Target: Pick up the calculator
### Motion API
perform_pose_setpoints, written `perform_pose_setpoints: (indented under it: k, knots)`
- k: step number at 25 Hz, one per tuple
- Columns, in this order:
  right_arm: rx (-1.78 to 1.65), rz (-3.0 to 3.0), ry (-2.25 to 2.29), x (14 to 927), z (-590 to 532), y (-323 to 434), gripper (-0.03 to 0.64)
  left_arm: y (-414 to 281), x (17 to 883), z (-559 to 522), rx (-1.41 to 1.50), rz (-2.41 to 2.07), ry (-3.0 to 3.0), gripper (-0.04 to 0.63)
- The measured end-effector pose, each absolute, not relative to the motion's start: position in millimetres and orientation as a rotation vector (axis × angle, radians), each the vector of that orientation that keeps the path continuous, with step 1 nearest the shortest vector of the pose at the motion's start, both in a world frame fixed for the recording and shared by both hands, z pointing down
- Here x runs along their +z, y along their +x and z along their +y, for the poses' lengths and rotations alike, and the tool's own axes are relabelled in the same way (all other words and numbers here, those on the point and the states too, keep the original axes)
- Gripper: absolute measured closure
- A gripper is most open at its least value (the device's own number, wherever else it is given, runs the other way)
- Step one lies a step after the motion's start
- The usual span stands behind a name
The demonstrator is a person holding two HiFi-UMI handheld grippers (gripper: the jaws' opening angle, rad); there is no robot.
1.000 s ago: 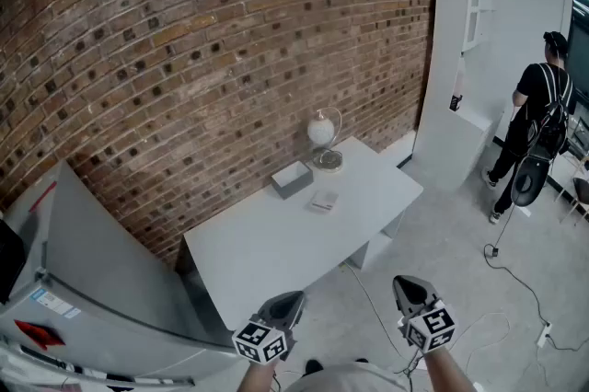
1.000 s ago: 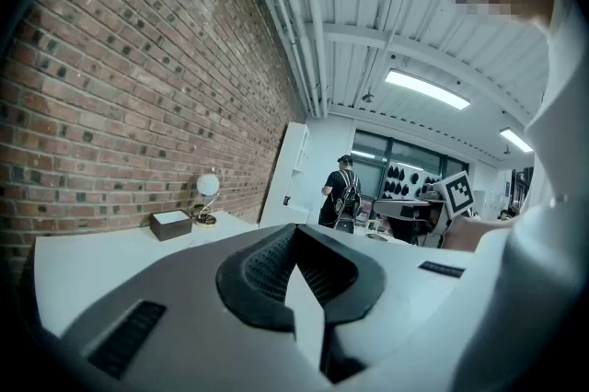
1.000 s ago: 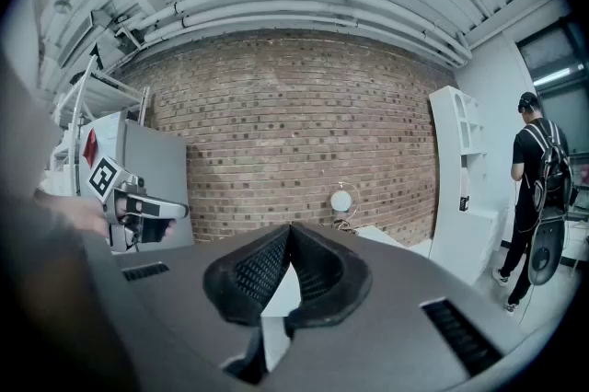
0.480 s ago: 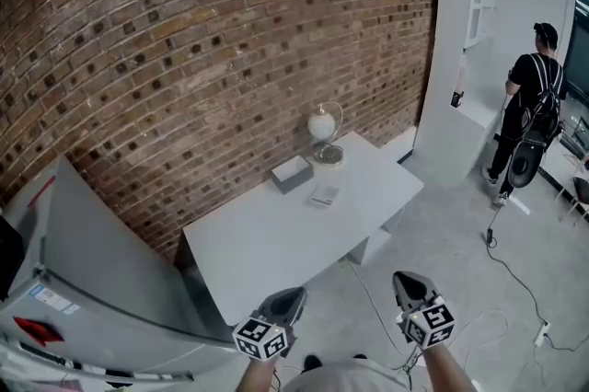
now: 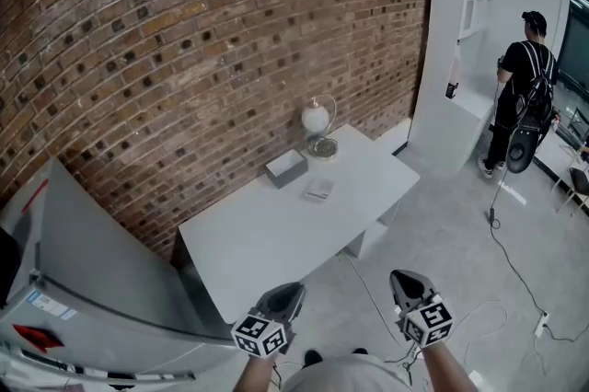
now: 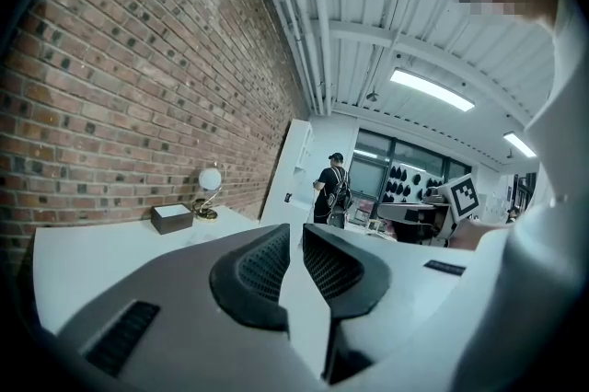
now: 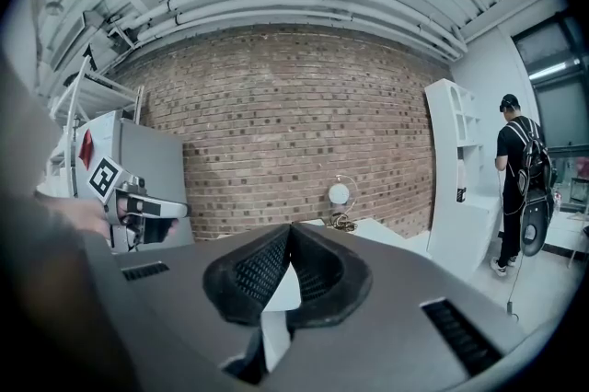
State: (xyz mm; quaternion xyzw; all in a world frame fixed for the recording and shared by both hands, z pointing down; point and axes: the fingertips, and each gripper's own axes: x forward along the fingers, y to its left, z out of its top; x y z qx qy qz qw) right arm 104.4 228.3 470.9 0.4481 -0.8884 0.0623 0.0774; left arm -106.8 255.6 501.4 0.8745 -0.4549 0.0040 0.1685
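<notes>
Barely discernible calculator (image 5: pixel 319 189) on table (image 5: pixel 248 252)

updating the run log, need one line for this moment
calculator: on table, untouched | left gripper: jaws just opening, empty | right gripper: shut, empty

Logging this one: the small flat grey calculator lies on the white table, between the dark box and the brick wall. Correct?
Not quite. In the head view the small flat grey calculator lies on the white table, but on the side of the dark box away from the brick wall.
</notes>
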Motion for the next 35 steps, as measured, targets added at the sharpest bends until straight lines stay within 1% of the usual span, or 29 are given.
perform_pose_setpoints:
  k: [5,11,15,18,21,35]
  knots:
    - [0.194,-2.645,1.363,474,228,105,0.604,-112,504,254,0.007,-1.285,2.479,0.506]
    - [0.239,-2.619,1.384,481,227,99,0.606,-125,506,252,-0.011,-1.278,2.467,0.448]
    - [0.247,-2.601,1.392,486,229,91,0.604,-137,507,252,-0.029,-1.273,2.465,0.431]
    - [0.254,-2.580,1.413,489,231,86,0.606,-146,510,251,-0.036,-1.264,2.464,0.388]
    - [0.265,-2.563,1.439,490,231,81,0.604,-155,513,252,-0.044,-1.243,2.462,0.367]
    - [0.290,-2.495,1.506,504,247,58,0.604,-180,532,257,-0.034,-1.166,2.465,0.377]
